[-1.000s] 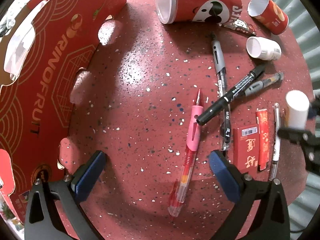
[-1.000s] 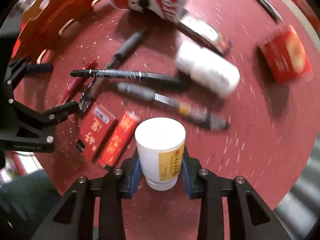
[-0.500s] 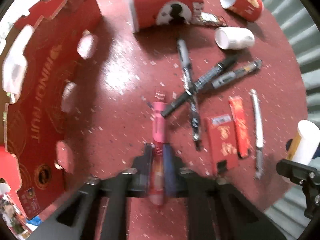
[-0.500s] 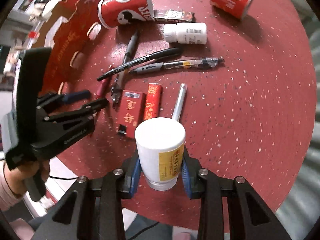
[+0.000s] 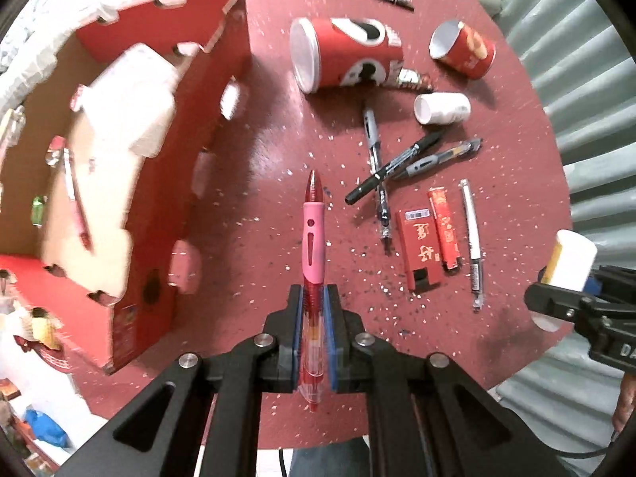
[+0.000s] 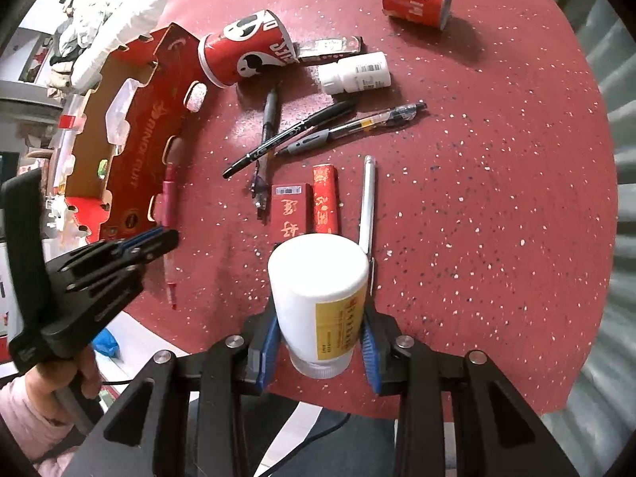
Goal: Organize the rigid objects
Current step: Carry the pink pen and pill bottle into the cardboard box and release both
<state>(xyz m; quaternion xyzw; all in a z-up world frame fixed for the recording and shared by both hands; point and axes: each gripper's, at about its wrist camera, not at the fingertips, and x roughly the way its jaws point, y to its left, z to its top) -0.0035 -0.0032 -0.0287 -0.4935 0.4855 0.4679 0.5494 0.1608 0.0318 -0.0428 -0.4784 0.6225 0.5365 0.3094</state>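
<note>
My left gripper (image 5: 314, 314) is shut on a red pen with a pink grip (image 5: 313, 238) and holds it above the round red table (image 5: 258, 183). The pen also shows in the right wrist view (image 6: 169, 206), next to the red cardboard box (image 6: 131, 151). My right gripper (image 6: 318, 338) is shut on a white bottle with a yellow label (image 6: 322, 298), held above the table's near edge; it also shows in the left wrist view (image 5: 570, 256). The box (image 5: 119, 183) lies to the left and holds white packaging.
On the table lie several pens (image 5: 397, 163), two red flat packs (image 5: 421, 246), a silver pen (image 5: 471, 230), a white bottle (image 5: 441, 108), a large red can (image 5: 346, 53) and a small red can (image 5: 463, 49). A corrugated wall (image 5: 588, 99) stands at the right.
My left gripper closed on the pink-grip pen and lifted it off the table. My right gripper has risen and pulled back with the white bottle still in it.
</note>
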